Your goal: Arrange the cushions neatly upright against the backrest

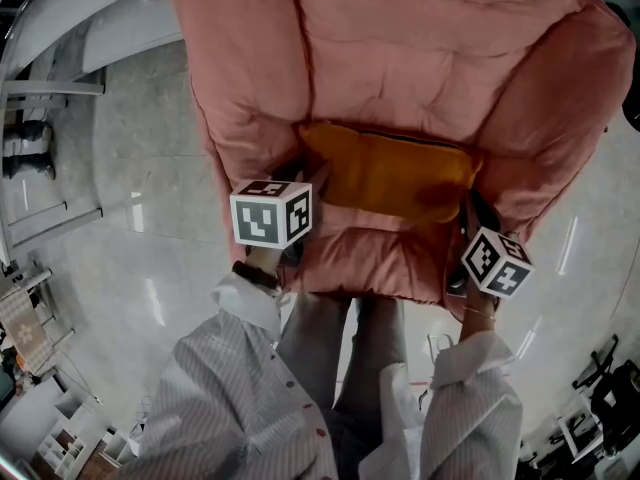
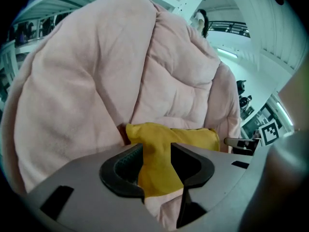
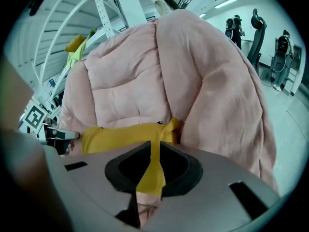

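Nearest: striped sleeves (image 1: 250,368), reaching down over a glossy floor (image 1: 130,188). Grips with the left gripper (image 2: 157,151) a thick fold of the mustard-yellow cushion (image 1: 390,173), jaws partway apart, fabric filling the gap and touching both. Pinches with the right gripper (image 3: 153,151) a thin fold at its right end, jaws almost together. Soft, wrinkled, stretched left to right across the pink padded armchair (image 1: 400,58) seat, at the backrest's foot.

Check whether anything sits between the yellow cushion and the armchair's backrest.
Nothing visible does. The yellow cushion lies on the seat at the foot of the pink backrest, bare upholstery above it. The left claw and right claw each have a corner of it between their jaws.
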`<state>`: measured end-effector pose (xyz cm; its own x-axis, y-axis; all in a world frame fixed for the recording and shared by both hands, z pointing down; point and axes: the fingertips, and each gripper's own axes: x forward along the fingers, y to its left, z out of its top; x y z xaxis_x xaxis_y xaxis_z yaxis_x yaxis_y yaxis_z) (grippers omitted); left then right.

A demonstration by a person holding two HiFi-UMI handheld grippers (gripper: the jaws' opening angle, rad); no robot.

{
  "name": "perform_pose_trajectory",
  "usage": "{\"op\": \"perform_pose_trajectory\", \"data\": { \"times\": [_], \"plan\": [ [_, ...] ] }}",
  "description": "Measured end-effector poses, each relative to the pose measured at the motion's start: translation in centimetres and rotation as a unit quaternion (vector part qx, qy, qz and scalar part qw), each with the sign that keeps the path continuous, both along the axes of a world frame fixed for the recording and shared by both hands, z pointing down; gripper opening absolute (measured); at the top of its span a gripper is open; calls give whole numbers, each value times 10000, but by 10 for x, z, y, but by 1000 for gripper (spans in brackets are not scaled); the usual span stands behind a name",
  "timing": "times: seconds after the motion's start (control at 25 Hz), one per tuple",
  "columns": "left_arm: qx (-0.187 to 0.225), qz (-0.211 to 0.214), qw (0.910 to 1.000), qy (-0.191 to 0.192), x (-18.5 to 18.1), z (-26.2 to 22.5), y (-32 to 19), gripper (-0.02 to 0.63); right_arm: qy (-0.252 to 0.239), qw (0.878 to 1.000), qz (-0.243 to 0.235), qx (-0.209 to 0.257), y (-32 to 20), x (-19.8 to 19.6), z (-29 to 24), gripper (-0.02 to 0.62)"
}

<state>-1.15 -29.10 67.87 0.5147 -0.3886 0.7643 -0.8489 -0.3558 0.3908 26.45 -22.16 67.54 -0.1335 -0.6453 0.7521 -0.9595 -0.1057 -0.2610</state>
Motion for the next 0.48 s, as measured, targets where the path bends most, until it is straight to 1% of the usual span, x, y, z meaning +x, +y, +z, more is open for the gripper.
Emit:
{"op": "perform_pose_trajectory", "data": {
  "times": [0.12,0.24,0.4,0.48],
  "plan": [
    [97,-26,9999,68,-1,-21,11,173,-108,9997,-42,201,3,-6,-26,20],
    [258,33,9995,181,6,-54,25,173,-233,9982,-137,538,1,-13,-67,20],
    [504,195,9979,343,26,-108,47,173,-413,9928,-461,1028,2,-22,-133,20],
    [627,284,9965,484,39,-137,58,173,-475,9887,-616,1284,5,-25,-168,20]
  ]
}}
